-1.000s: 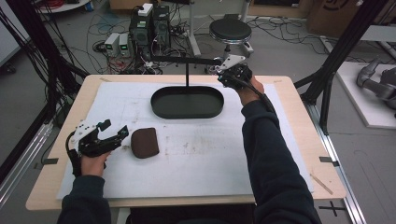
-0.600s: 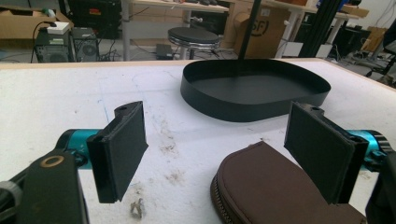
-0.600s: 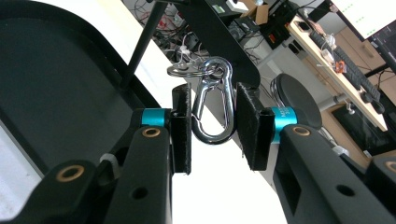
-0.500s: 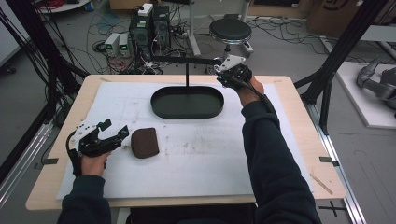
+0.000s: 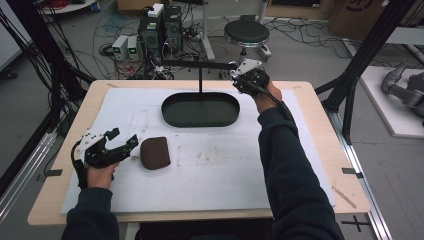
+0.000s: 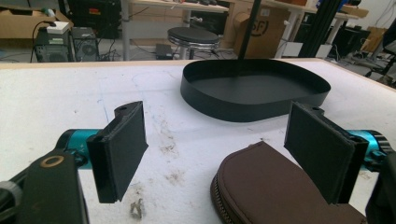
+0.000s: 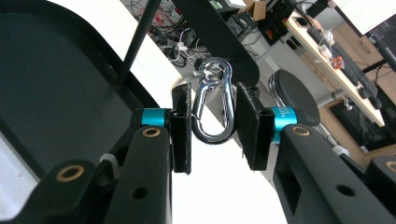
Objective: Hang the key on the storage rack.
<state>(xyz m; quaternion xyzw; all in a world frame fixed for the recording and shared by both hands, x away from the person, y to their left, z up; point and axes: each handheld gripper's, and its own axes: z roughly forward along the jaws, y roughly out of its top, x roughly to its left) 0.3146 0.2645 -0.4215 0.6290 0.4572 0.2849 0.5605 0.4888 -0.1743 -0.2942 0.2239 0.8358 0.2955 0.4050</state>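
Observation:
A brown zipped pouch [image 5: 154, 152] lies on the white mat at the left. My left gripper [image 5: 126, 139] rests just left of it, jaws open. In the left gripper view the left gripper [image 6: 219, 140] stands wide, the pouch [image 6: 271, 186] lying low at the right with one pad over its edge. At the back, my right gripper [image 5: 239, 70] reaches up to the end of the stand's black arm [image 5: 200, 64]. There the right gripper [image 7: 214, 126] is shut on a silver carabiner [image 7: 212, 138] that hangs from that arm.
A black oval tray [image 5: 200, 123] forms the stand's base at the back middle of the mat, with a thin post rising from it. The wooden table edge [image 5: 320, 150] runs past the mat on the right. Computers, cables and a stool stand on the floor behind.

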